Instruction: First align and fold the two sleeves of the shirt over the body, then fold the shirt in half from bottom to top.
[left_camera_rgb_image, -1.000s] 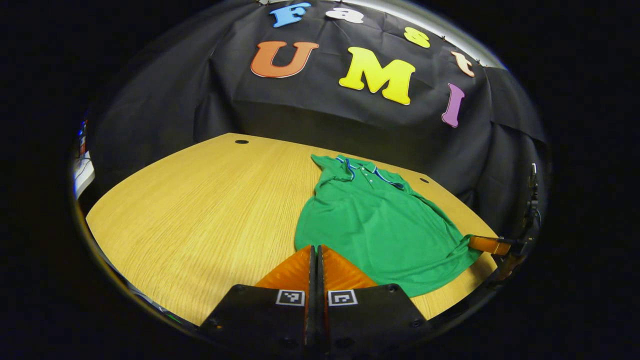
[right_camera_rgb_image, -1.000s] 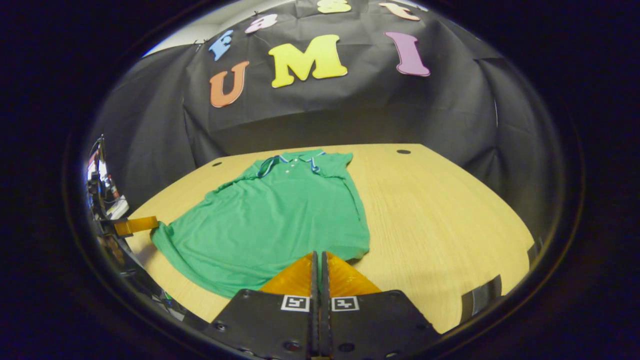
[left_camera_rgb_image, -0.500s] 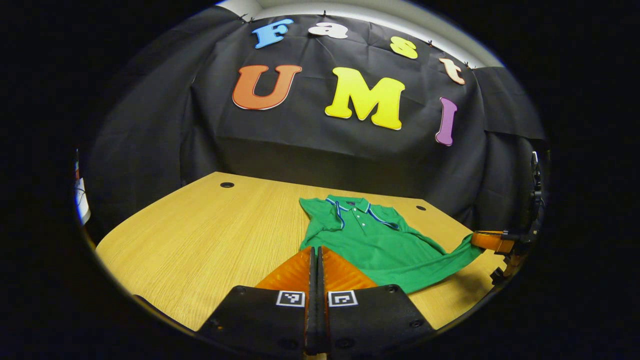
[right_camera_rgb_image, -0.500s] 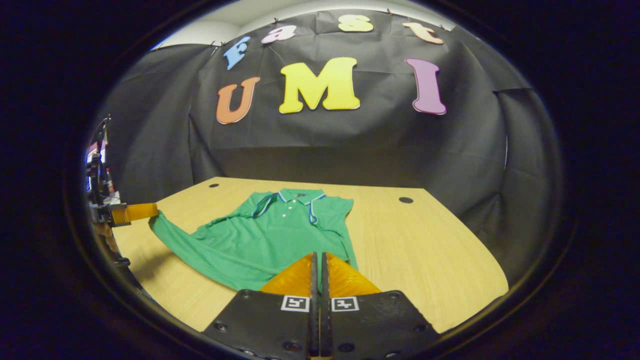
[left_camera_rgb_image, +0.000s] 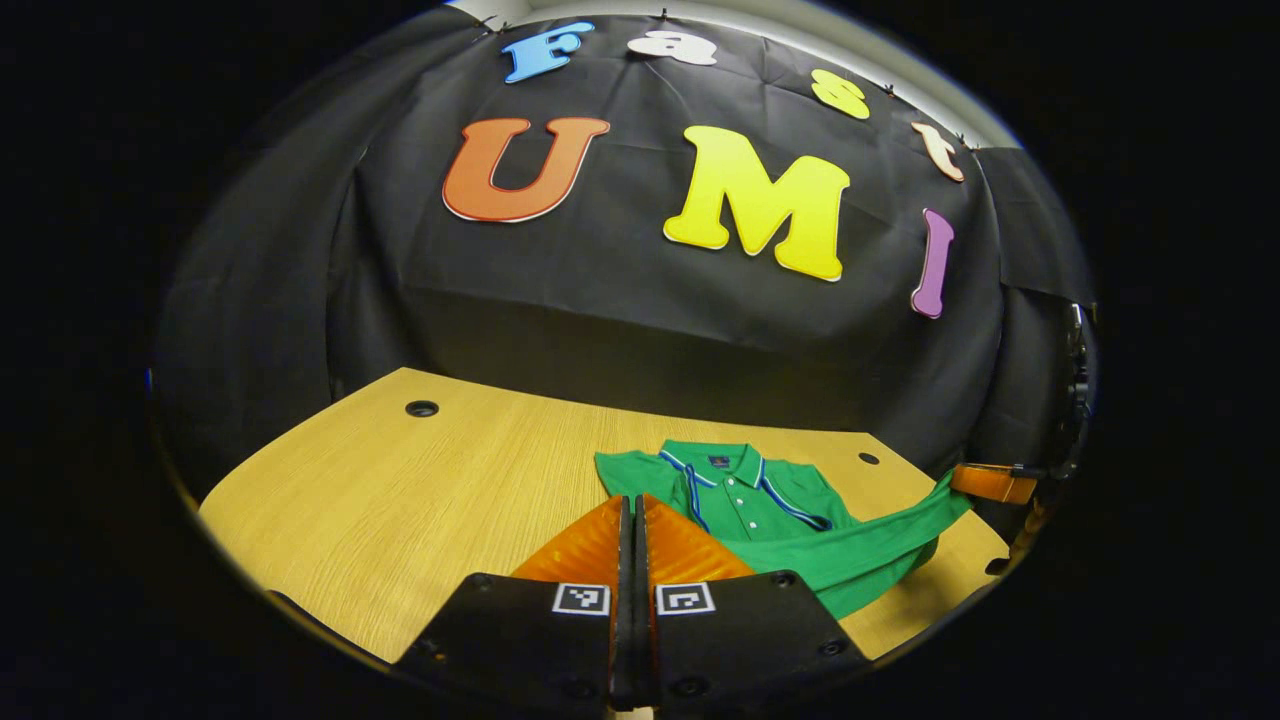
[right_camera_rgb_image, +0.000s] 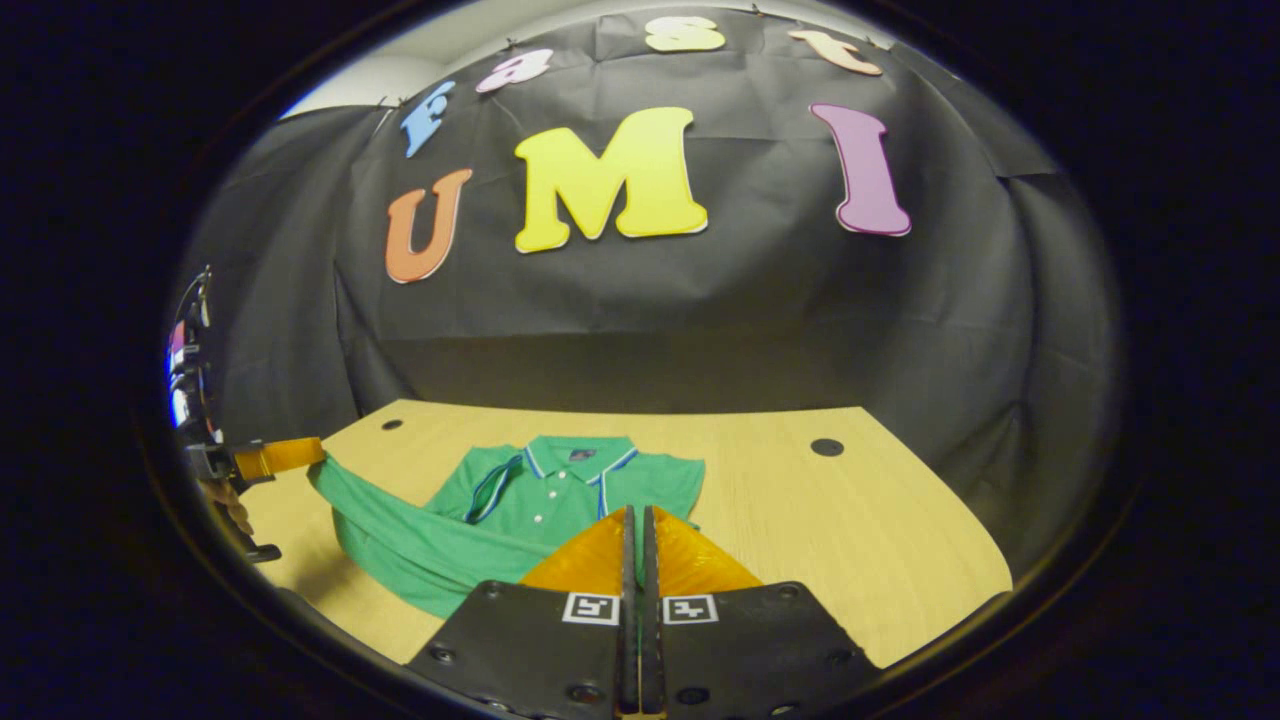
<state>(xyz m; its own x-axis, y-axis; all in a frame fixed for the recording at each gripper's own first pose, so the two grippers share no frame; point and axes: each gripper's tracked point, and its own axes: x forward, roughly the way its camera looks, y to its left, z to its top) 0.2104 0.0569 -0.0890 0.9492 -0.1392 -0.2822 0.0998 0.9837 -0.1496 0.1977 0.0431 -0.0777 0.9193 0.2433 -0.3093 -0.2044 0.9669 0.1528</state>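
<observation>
Black cloth wall behind a wooden table (left_camera_rgb_image: 400, 490) with cable holes near its far edge. A green polo shirt (left_camera_rgb_image: 745, 490) lies on the table, collar toward the far wall; its hem (right_camera_rgb_image: 400, 535) is raised off the surface as a taut band stretched between the two grippers. Left gripper (left_camera_rgb_image: 632, 515): fingers pressed together, hem corner apparently pinched at the tips, contact hidden. Right gripper (right_camera_rgb_image: 634, 525): fingers likewise closed, hem running in beneath them. Each gripper also appears at the other view's edge holding its hem corner.

The green polo shirt (left_camera_rgb_image: 760, 500) lies collar-up, its hem lifted in a stretched band above it.
</observation>
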